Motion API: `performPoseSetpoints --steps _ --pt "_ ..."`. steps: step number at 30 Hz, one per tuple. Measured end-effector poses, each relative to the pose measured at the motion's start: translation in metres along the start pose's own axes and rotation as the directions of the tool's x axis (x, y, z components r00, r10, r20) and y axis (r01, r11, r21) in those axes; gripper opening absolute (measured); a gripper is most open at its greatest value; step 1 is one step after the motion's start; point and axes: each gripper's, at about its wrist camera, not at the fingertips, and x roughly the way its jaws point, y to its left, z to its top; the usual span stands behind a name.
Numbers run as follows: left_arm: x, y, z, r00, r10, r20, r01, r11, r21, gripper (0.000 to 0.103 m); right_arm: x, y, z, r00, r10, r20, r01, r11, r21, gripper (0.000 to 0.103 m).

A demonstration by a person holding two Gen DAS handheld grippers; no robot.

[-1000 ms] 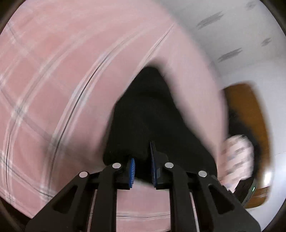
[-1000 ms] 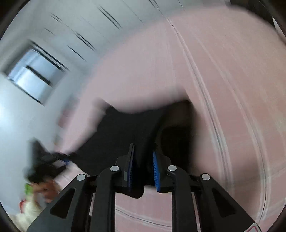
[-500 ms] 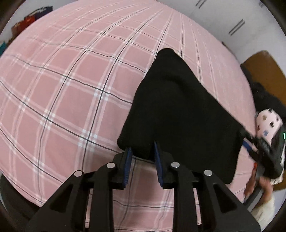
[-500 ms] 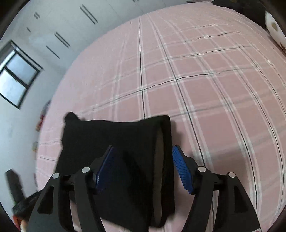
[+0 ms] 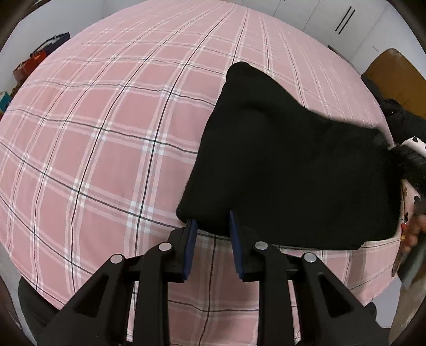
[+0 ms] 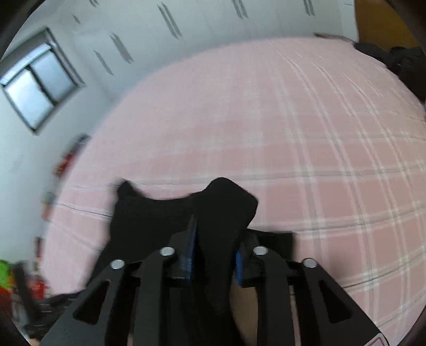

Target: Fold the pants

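A: Pants lying folded on the pink plaid bedspread, near the front edge. Left gripper sitting at the near left corner of the cloth, fingers a little apart, cloth edge resting between the tips; pinching or merely straddling, cannot tell.

B: Right gripper looking blurred, a black flap bunching up between its fingers. Seemingly clamping that flap, though not sure through the blur.

A: Judging the step as settling and squaring the fold. Advising: keeping both corners level, lowering slowly, laying the top layer edge on edge, letting go only once flat, then smoothing outward.

B: Risking a skewed stack if one side is dropping first.

A: Farther off: white cupboard doors, a window, dark clothing at the bed's far right.

B: Reading no brand, label or lettering anywhere.
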Motion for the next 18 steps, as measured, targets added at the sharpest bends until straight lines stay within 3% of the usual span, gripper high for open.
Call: performPoseSetpoints --steps 1,5,8,9,11,13,14,16,18 --pt "0.002 -0.001 0.000 1.000 0.003 -0.002 -0.003 1.000 0.006 0.025 0.013 -0.006 -0.006 0.998 -0.044 -0.050 0.044 0.999 -0.004 0.036" --pt "0.008 -0.006 -0.003 0.999 0.040 -0.006 -0.040 0.999 0.037 0.025 -0.015 -0.016 -0.021 0.998 -0.016 0.062 0.010 0.996 0.091 0.040" --pt "0.010 -0.004 -0.004 0.999 0.030 -0.016 -0.030 0.999 0.029 0.025 -0.055 -0.004 -0.025 0.985 0.022 0.172 -0.041 0.994 0.103 0.041" --pt "0.008 -0.002 -0.004 1.000 0.024 -0.016 -0.024 0.999 0.028 0.027 -0.064 0.005 -0.025 0.978 0.091 0.187 -0.108 0.991 0.084 0.042" --pt "0.000 0.002 -0.008 0.999 0.032 -0.003 -0.032 0.999 0.026 0.039 -0.068 0.033 -0.020 0.963 0.220 0.157 -0.226 0.974 0.021 0.035" --pt "-0.015 0.010 -0.016 0.998 0.052 0.028 -0.053 0.998 0.040 0.040 -0.058 0.076 -0.012 0.948 0.306 0.081 -0.300 0.951 -0.079 0.012" --pt "-0.022 0.015 -0.020 0.998 0.058 0.038 -0.060 0.997 0.047 0.040 -0.045 0.101 -0.007 0.938 0.344 0.034 -0.338 0.934 -0.118 0.009" --pt "-0.030 0.028 -0.025 0.996 0.081 0.040 -0.083 0.996 0.042 0.041 -0.019 0.132 0.002 0.932 0.361 -0.020 -0.360 0.923 -0.139 0.007" --pt "-0.036 0.046 -0.026 0.995 0.093 0.028 -0.093 0.996 0.014 0.042 0.013 0.162 0.010 0.943 0.327 -0.068 -0.333 0.931 -0.146 0.007"
